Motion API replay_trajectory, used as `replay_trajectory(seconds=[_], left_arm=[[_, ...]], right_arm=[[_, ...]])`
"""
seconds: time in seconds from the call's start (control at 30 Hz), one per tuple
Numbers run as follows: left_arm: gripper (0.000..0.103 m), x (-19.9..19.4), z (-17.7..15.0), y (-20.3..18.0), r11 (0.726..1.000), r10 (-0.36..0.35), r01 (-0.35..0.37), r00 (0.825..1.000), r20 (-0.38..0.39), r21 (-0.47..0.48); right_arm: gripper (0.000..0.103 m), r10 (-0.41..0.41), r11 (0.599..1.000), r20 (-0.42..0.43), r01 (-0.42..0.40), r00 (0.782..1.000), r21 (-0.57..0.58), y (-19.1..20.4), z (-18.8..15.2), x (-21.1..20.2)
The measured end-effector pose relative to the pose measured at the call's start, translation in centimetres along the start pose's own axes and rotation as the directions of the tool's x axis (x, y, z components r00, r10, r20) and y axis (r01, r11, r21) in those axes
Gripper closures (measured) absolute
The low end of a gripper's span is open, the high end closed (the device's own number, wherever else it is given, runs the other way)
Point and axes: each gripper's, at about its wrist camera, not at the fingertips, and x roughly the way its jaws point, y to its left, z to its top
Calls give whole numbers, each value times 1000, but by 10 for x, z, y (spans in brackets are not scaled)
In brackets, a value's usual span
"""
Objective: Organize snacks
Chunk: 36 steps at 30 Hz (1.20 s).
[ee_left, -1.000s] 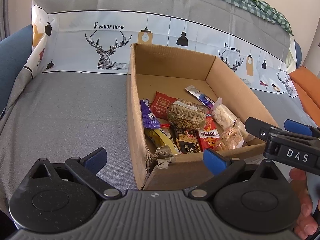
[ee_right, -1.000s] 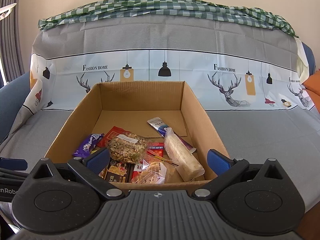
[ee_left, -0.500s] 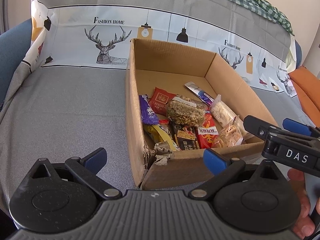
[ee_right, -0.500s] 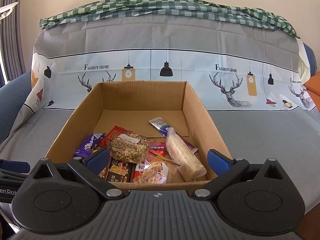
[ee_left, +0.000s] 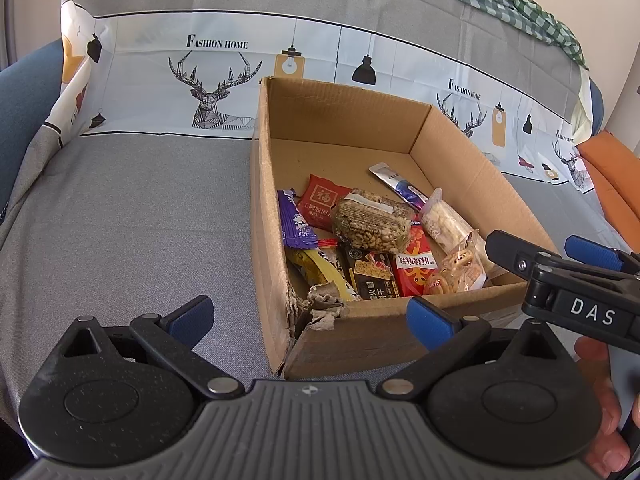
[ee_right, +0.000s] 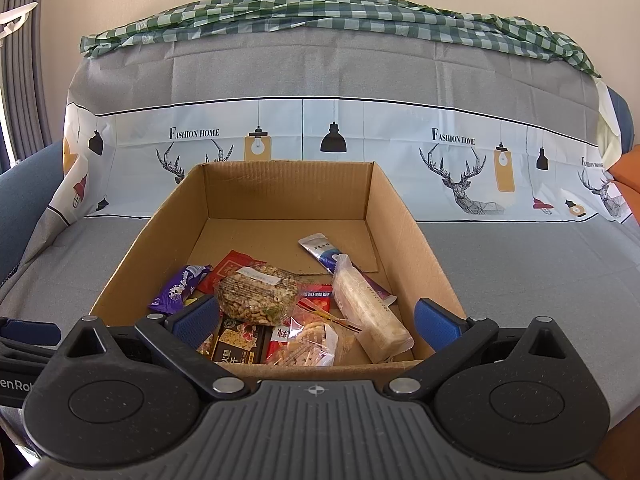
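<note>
Snacks (ee_right: 280, 312) heaped just ahead of right hand-held gripper (ee_right: 316, 320) (released, empty); slick overlapping wrappers risk grabbing two, or slipping.

Black plastic left gripper (ee_left: 309, 317) with blue-padded fingers (ee_left: 427, 317), round hubs, silver pivot screws, right gripper (ee_right: 316, 320) alike, lettered "DAS"

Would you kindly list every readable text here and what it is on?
"FASHION HOME": printed grey-and-white sofa cover.
"DAS": black right gripper body.
"enRob", cut off: black left gripper body, seen from the right wrist.
"福": red snack packet.
Other wrappers' print: too small.
</note>
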Motion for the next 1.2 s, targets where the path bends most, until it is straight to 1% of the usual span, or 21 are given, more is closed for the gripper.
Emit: replay_trajectory(seconds=[0.4,1.07,1.2], left_arm=[[1,0,-1,-1,1000,-8,8,1000,2,12],[1,3,0,-9,998,-54,54,999,4,36],[1,0,0,-12,996,-75,74,997,29,47]], right_arm=[[1,-3,1000,-1,3,1000,-9,3,0,1],[1,-4,1000,-19,3,1000,-23,7,3,6],[1,3,1000,-19,-3,1000,-18,6,5,5]])
